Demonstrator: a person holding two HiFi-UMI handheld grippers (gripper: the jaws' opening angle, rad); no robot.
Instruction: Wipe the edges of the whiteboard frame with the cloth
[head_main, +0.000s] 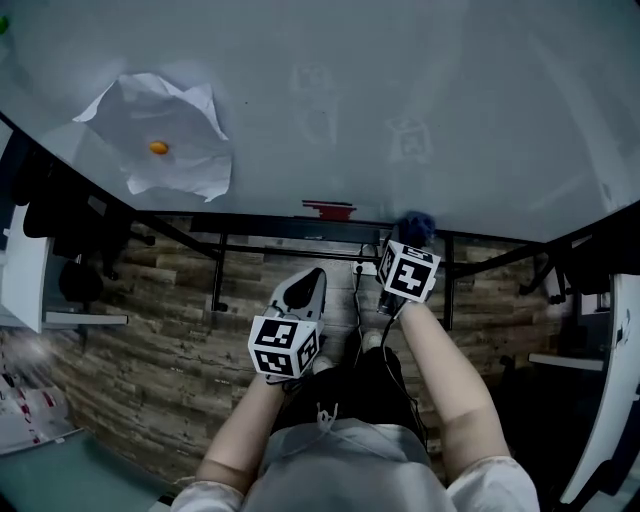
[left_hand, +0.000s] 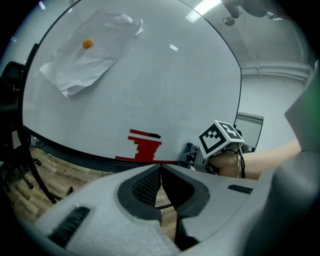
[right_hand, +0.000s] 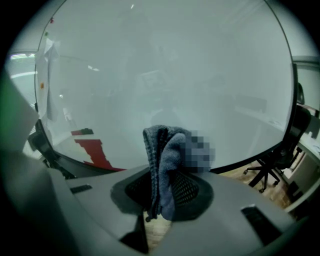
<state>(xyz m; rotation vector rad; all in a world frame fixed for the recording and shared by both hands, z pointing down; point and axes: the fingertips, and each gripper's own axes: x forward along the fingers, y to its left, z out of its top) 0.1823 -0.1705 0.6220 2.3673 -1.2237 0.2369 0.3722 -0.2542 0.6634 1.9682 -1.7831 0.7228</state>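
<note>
The whiteboard (head_main: 400, 90) fills the upper head view, and its black frame (head_main: 260, 222) runs along the lower edge. A dark blue cloth (head_main: 417, 225) is pressed against that lower edge. My right gripper (head_main: 410, 240) is shut on it. In the right gripper view the folded cloth (right_hand: 162, 150) stands up between the jaws of the right gripper (right_hand: 162, 175), in front of the board and the frame (right_hand: 250, 160). My left gripper (head_main: 308, 280) hangs below the frame, left of the right one. Its jaws are shut on nothing (left_hand: 161, 167).
A crumpled white paper (head_main: 165, 135) is pinned by an orange magnet (head_main: 158, 148) at the board's left. Red marks (head_main: 328, 210) sit near the lower edge. Black stand legs (head_main: 218, 270) reach down to the wooden floor (head_main: 150, 340). Office chairs (right_hand: 272, 165) stand at the sides.
</note>
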